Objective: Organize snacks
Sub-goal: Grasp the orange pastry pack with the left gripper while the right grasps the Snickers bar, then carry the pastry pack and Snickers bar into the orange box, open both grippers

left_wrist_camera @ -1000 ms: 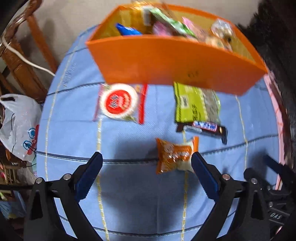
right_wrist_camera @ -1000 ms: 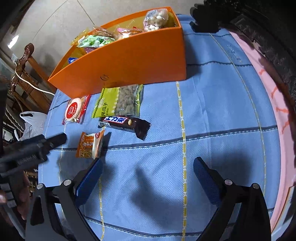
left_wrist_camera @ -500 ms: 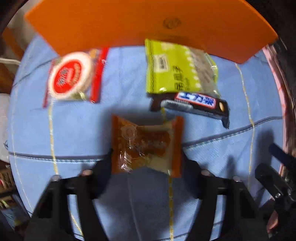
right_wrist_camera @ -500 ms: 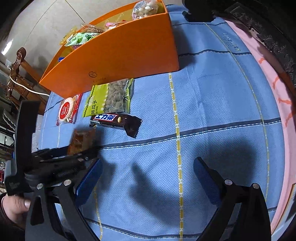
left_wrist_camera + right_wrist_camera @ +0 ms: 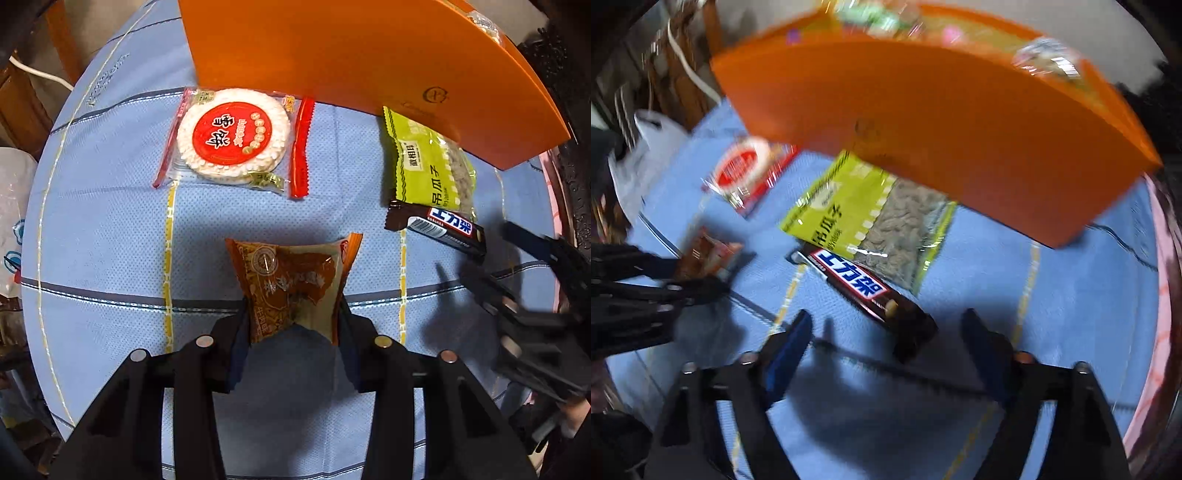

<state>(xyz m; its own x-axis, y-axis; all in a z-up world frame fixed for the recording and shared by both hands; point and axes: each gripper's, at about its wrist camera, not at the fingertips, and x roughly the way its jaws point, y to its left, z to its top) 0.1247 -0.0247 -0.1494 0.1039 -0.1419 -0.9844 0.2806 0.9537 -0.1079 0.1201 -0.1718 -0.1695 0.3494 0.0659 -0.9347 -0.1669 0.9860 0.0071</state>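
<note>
So a second earlier my left fingers (image 5: 291, 325) were wide apart above the small orange-brown crinkly snack packet (image 5: 291, 284); by now they'd dropped down and were closing, pads pinching its sides on the blue checked tablecloth-covered table (image 5: 110, 229). My right fingers (image 5: 886, 343) had swung over, closing around the dark chocolate bar wrapper (image 5: 864, 291), not touching yet. Both go into the orange cardboard box (image 5: 923, 122) next, I reckon.

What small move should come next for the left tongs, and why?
Probably finish closing, then lift. The left tongs are closing with the orange snack packet between them, pads at its sides, the packet still on the blue cloth near the orange box.
</note>
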